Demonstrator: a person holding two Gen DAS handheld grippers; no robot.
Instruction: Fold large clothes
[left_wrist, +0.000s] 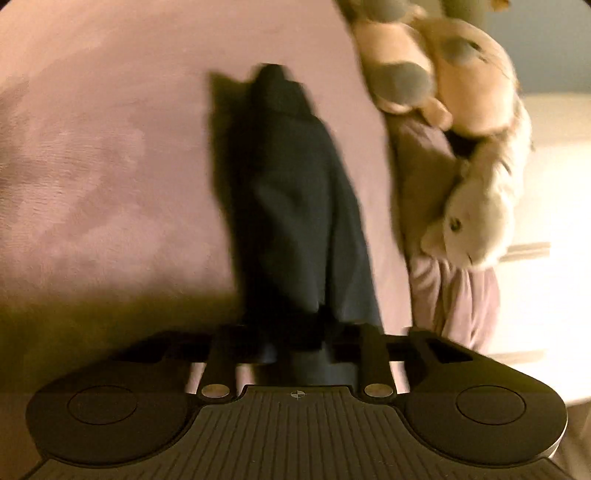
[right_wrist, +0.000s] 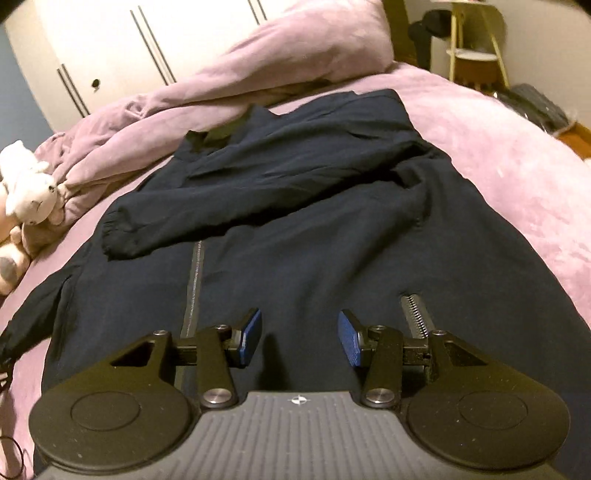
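A dark navy jacket (right_wrist: 295, 221) lies spread on the pink bed cover (right_wrist: 517, 177), front up, with its zipper (right_wrist: 194, 280) running down the middle. One sleeve (right_wrist: 229, 206) is folded across the chest. My right gripper (right_wrist: 300, 338) is open and empty, hovering just above the jacket's lower part. My left gripper (left_wrist: 295, 350) is shut on the other sleeve (left_wrist: 295, 206), which hangs stretched away from it over the pink cover (left_wrist: 103, 166). The left fingers are hidden by the cloth.
Plush toys (left_wrist: 461, 110) lie at the bed's edge; they also show in the right wrist view (right_wrist: 29, 199). A rumpled pink duvet and pillow (right_wrist: 295, 62) lie beyond the jacket. A white wardrobe (right_wrist: 110, 55) and a chair (right_wrist: 476, 48) stand behind.
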